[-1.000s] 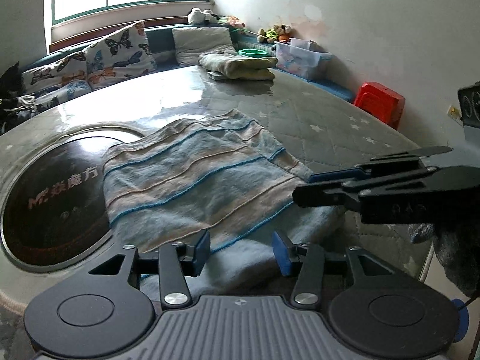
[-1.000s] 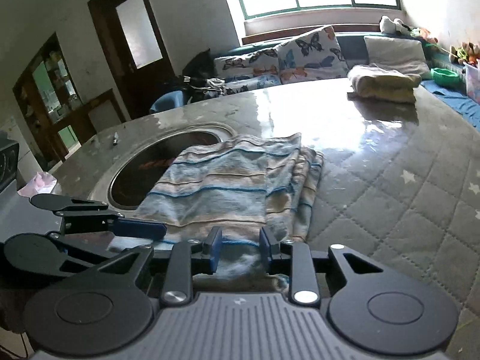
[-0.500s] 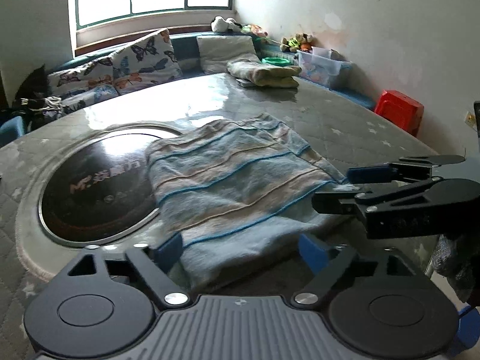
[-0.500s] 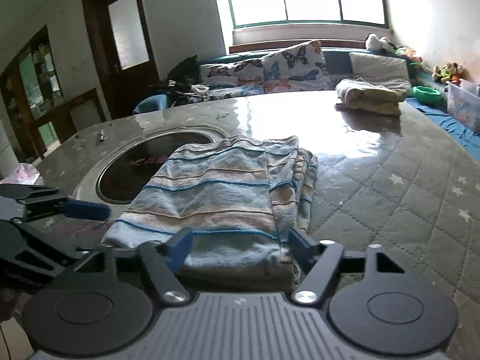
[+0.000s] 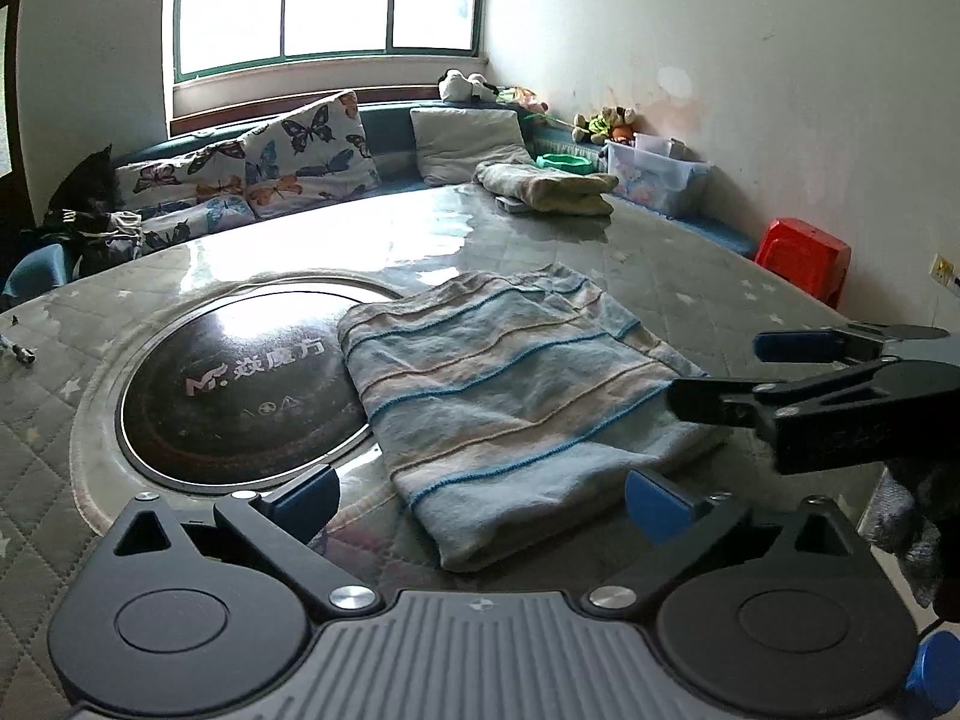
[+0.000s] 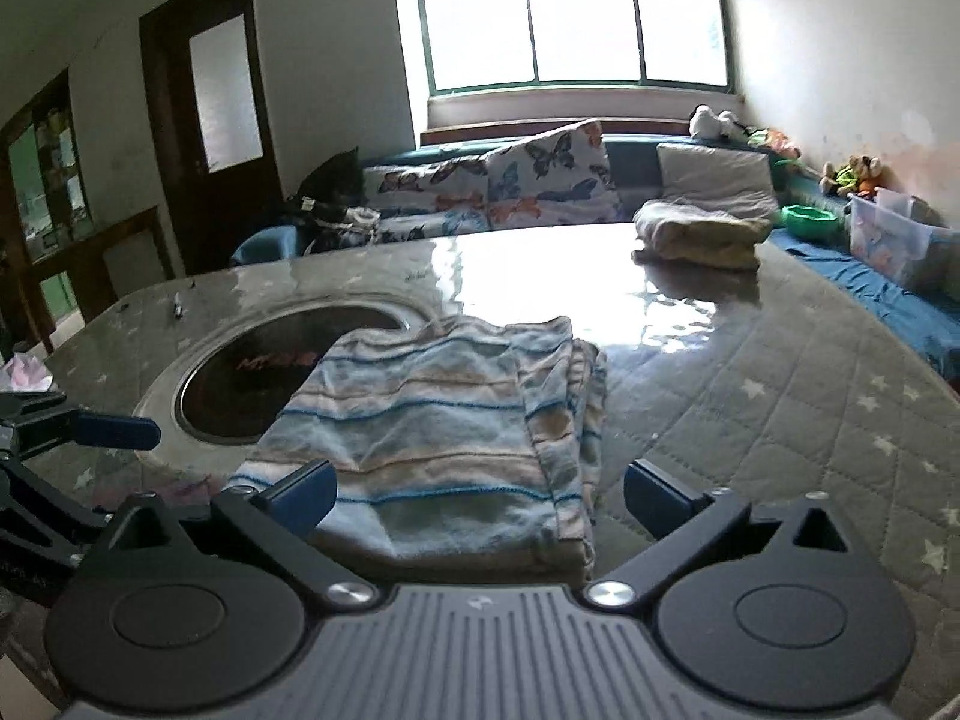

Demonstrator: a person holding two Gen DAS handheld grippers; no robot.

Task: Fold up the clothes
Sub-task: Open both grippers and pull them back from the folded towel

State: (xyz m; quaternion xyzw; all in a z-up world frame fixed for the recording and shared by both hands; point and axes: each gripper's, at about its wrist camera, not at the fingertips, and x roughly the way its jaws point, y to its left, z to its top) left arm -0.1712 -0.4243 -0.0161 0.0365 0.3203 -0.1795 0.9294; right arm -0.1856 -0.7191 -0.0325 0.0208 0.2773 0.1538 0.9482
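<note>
both the left gripper (image 5: 480, 495) and right gripper (image 6: 480, 489) are just opening wide, jaws spread clear of the folded striped garment (image 5: 510, 384) lying on the table (image 5: 690, 276).

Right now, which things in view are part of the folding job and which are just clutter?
Job:
- striped towel, folded, flat on the table
- left gripper, open
- right gripper, open
- beige folded cloth at the far edge, possibly done earlier

Lying about:
- round black hob, partly under the towel
- butterfly cushions
- red stool
- plastic box
- soft toys
</note>
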